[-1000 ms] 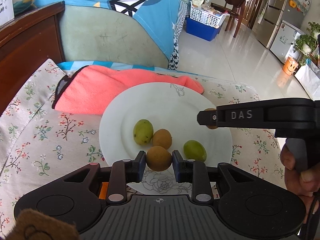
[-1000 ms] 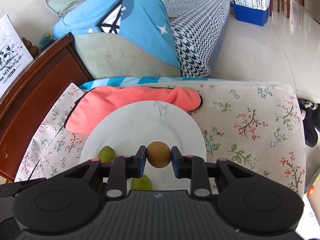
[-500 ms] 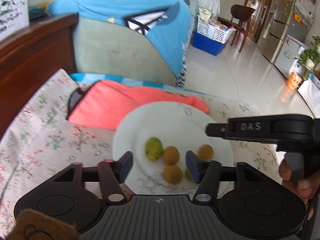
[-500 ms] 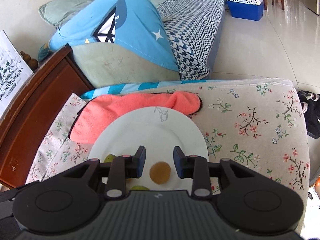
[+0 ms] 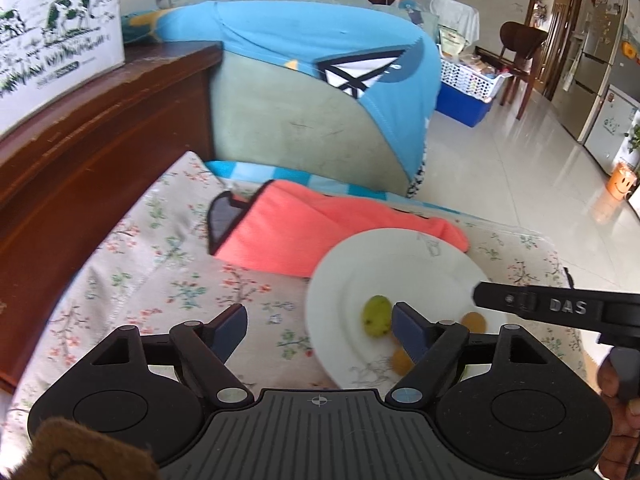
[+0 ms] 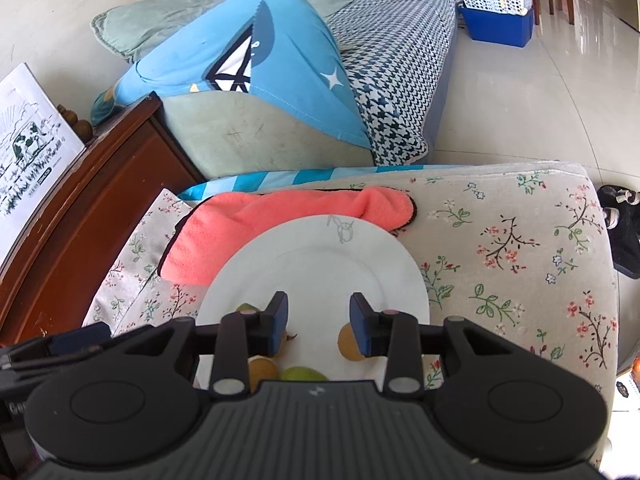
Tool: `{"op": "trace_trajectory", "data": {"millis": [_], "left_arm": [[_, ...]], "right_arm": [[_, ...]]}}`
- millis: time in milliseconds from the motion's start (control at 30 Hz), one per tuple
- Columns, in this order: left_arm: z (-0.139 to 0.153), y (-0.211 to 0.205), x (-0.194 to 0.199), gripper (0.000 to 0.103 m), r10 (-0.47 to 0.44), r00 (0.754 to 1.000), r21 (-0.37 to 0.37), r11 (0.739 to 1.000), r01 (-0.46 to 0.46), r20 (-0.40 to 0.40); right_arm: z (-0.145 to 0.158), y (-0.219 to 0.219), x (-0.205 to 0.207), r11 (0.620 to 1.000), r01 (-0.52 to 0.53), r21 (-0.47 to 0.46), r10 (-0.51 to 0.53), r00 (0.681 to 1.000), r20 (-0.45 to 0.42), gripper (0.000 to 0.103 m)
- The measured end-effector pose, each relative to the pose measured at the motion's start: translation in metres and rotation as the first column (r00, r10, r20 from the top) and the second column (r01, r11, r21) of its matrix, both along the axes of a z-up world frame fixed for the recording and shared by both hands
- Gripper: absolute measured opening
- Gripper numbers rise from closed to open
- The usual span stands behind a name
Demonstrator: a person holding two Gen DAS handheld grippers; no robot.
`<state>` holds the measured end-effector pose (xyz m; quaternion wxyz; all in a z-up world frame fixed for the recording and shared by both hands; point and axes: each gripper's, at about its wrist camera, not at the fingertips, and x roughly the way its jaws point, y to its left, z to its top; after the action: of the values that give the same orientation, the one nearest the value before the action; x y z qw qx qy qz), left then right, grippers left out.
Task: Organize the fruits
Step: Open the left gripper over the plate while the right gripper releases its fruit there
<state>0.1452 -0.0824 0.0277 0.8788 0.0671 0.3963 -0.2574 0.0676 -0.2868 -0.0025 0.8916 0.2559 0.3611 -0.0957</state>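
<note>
— Fruits on the white plate [image 5: 404,264]: how do they look?

— Small and rounded. In the left wrist view a yellow-green fruit [image 5: 376,315] sits near the plate's middle, oval, with a dark speck on its skin. A brown-orange fruit [image 5: 474,321] lies to its right, half hidden under the arm of the other tool, and another brown-orange one [image 5: 400,361] shows just beside the left gripper's right finger. The picture is a little blurred, so finer marks cannot be read.

— And from the right wrist camera?

— A brown fruit [image 6: 349,345] rests on the plate, partly behind the right finger's blue pad. A second brown fruit [image 6: 262,372] and a green fruit [image 6: 302,374] peek out at the tool's front edge, and a bit of another green one shows past the left finger.

— Where does the plate stand?

— On a flower-printed cloth [image 5: 176,280] that covers the worktop, its far rim lying over a coral-pink towel [image 5: 304,232].

— What about the tools?

— The left gripper [image 5: 318,326] is released, its jaws opening wide, with only cloth and the plate's edge seen between them. The right gripper [image 6: 318,322] is also released; its jaws are opening, bare plate between them, no fruit pressed. A hand [image 5: 620,392] holds that tool's handle at the right edge of the left view.
</note>
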Motion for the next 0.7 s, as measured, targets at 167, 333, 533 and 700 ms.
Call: {"op": "trace_trajectory", "data": {"millis": [167,333,533,700], "left_arm": [[0.000,0.015,0.003,0.081,0.016,1.000,0.018,1.000,-0.016,-0.005],[-0.002,0.029,0.003,0.081,0.025,1.000,0.027,0.999,-0.025,-0.014],[-0.004,0.044,0.008,0.081,0.046,0.998,0.014,0.999,-0.045,-0.045],[-0.009,0.058,0.010,0.081,0.061,0.996,0.031,0.998,-0.060,-0.058]], "right_arm": [[0.004,0.011,-0.008,0.999,-0.029,-0.016,0.029,1.000,0.000,0.036],[0.007,0.022,-0.016,0.998,-0.052,-0.017,0.052,0.999,0.004,0.036],[0.010,0.037,-0.027,0.995,-0.098,-0.024,0.099,0.995,0.012,0.036],[0.011,0.053,-0.034,0.988,-0.150,-0.040,0.150,0.989,0.006,0.036]]}}
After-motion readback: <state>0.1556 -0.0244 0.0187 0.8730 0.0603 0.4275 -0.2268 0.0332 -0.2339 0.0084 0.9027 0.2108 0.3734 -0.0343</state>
